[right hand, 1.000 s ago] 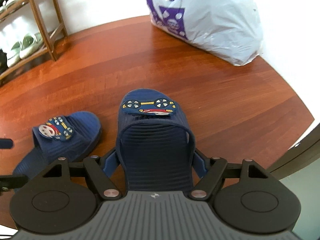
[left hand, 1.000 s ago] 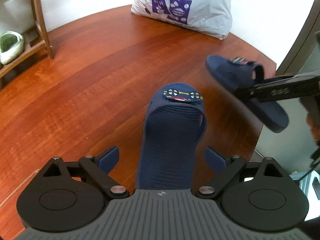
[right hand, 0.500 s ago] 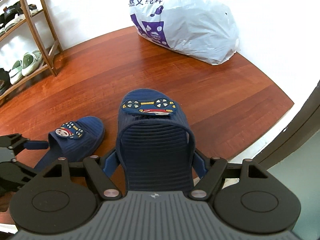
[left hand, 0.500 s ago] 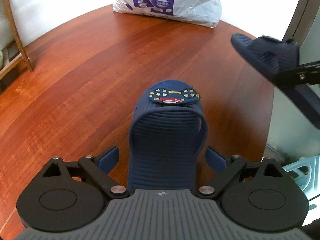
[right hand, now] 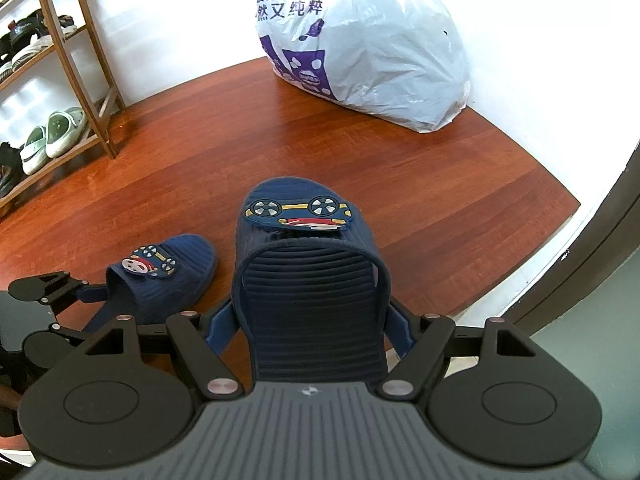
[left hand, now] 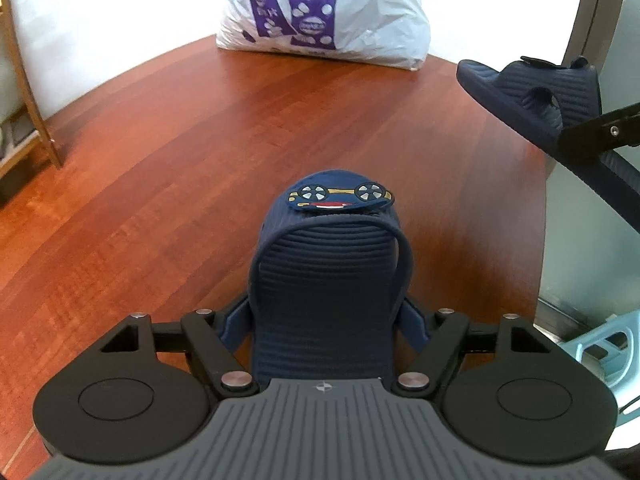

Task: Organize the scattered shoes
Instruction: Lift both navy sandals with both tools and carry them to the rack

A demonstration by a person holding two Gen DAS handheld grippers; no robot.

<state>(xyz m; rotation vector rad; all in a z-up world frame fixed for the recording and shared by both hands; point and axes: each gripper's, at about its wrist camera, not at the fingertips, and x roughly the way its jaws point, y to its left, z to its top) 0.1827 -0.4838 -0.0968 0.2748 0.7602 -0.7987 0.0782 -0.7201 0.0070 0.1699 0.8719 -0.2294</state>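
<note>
Two navy child's slippers with car decals. One slipper [left hand: 328, 280] lies on the wooden floor [left hand: 160, 160] between the fingers of my left gripper [left hand: 324, 320]. Its jaws are closing, and the blue pads [left hand: 234, 328] touch the slipper's sides. The other slipper [right hand: 316, 288] is off the floor, with my right gripper [right hand: 312, 320] shut on its heel end. In the left wrist view that lifted slipper [left hand: 532, 96] hangs at the upper right. In the right wrist view the floor slipper [right hand: 160, 280] and the left gripper [right hand: 96, 312] show at the lower left.
A full white plastic bag [right hand: 368, 60] leans on the wall at the back. A wooden shoe rack [right hand: 80, 60] at the left holds several shoes, among them pale green clogs [right hand: 52, 136]. A dark door frame [right hand: 600, 240] borders the floor at the right.
The left jaws have come in from wide apart onto the floor slipper's sides. The right gripper has risen with its slipper, which now hangs higher at the right.
</note>
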